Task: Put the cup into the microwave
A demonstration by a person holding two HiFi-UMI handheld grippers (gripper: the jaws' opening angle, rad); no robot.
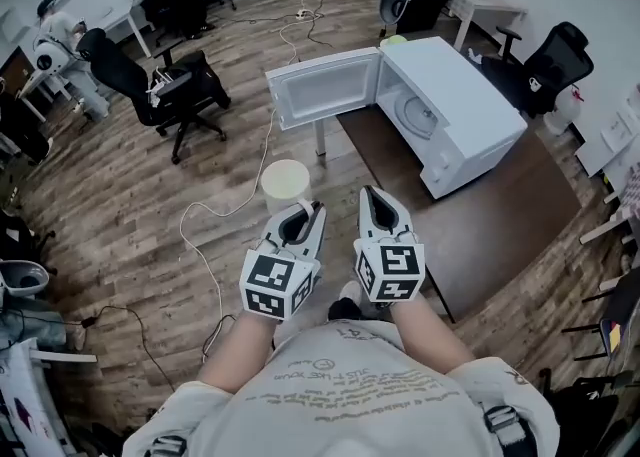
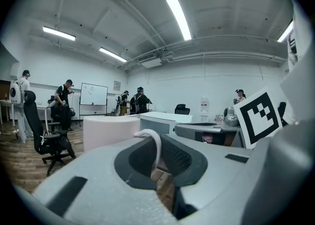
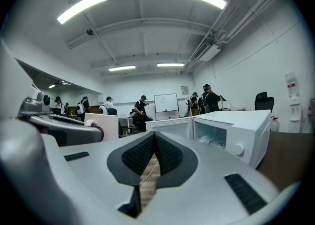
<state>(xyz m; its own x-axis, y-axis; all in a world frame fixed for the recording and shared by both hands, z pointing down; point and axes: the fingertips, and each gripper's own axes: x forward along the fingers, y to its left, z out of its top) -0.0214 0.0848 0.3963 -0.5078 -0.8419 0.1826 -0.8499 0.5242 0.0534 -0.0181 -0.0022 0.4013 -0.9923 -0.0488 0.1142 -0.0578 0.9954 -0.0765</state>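
Left claw (image 1: 303,208) pinches the cup (image 1: 285,183) by its handle (image 2: 153,145), right claw (image 1: 374,195) sits pressed together and empty, and I see the open-doored microwave (image 1: 455,95) at one o'clock.

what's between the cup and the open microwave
In the head view, only floor, a table leg and the near corner of the table lie between the cup and the microwave; its door stands open.
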